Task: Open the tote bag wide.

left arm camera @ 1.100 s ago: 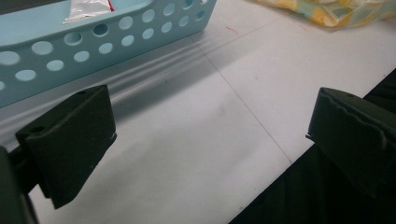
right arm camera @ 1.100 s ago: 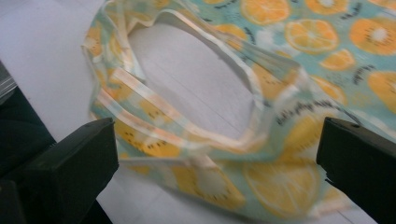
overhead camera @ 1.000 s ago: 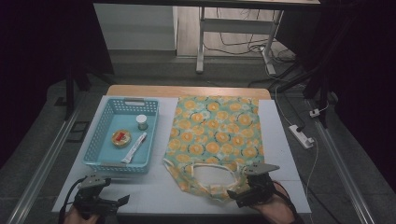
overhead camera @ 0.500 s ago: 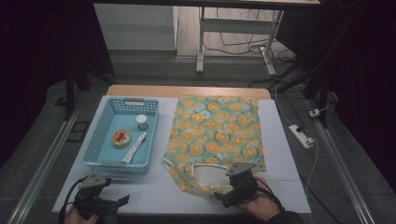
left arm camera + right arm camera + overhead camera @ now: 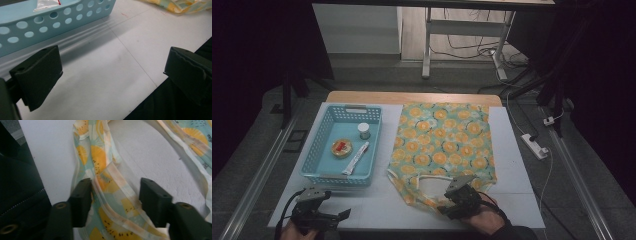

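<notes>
No readable text, labels or numbers anywhere.

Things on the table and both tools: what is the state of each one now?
Bag: flat on the table, handle loop toward the person.
Right tool: jaws have just been closing around the bag handle, not yet pinching.
Left tool: open, holding nothing.
Basket: upright.
Small jar: upright, capped.
Tube: lying flat.
</notes>
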A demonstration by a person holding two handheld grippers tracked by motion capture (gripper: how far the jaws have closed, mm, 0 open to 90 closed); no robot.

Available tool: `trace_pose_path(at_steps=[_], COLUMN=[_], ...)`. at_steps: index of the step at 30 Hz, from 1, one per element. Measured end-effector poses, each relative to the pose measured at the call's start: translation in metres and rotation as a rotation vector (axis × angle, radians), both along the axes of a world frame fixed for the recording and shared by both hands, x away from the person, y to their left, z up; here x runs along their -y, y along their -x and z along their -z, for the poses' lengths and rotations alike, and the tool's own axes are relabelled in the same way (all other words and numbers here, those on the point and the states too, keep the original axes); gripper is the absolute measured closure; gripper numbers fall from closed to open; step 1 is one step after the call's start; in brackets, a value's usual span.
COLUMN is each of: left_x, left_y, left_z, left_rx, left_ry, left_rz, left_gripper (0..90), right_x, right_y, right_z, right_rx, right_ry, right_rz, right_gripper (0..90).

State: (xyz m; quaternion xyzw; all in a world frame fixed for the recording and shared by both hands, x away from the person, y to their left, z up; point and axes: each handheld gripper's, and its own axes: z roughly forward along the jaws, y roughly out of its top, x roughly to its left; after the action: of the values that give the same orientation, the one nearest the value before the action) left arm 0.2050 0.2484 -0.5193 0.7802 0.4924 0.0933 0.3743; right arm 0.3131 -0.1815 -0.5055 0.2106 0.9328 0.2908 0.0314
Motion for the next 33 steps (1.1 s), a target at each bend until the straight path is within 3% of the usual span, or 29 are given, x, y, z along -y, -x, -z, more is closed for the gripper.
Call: trace_pose_path(at_steps=[2,4,6,12,22,25,27,33], left_x=[0.000,0.000,0.000,-0.001,-0.001,-0.001,-0.001,-0.002], left_y=[0.000,0.001,0.000,0.000,0.000,0.000,0.000,0.000], left_z=[0.000,0.000,0.000,0.000,0.000,0.000,0.000,0.000], left_rx=[0.001,0.001,0.001,-0.002,-0.001,-0.003,-0.003,-0.003], left_ry=[-0.001,0.000,0.002,0.006,0.011,0.014,0.014,0.017], left_rz=[0.000,0.001,0.000,0.000,-0.004,-0.005,-0.004,-0.007], left_gripper=[1.6,1.6,1.6,1.7,1.8,1.8,1.9,1.9], right_x=[0.000,0.001,0.003,0.009,0.011,0.010,0.009,0.006], right_y=[0.000,0.000,-0.001,-0.004,-0.018,-0.035,-0.039,-0.069], right_z=[0.000,0.000,-0.004,-0.014,-0.032,-0.043,-0.045,-0.052], right_rx=[-0.012,-0.015,-0.012,0.001,0.032,0.052,0.054,0.060], right_ry=[0.008,0.006,-0.015,-0.064,-0.098,-0.118,-0.123,-0.136], right_rz=[-0.013,-0.012,-0.001,0.017,0.031,0.051,0.057,0.083], right_gripper=[62.8,65.7,75.1,85.1,88.5,88.5,88.6,88.5])
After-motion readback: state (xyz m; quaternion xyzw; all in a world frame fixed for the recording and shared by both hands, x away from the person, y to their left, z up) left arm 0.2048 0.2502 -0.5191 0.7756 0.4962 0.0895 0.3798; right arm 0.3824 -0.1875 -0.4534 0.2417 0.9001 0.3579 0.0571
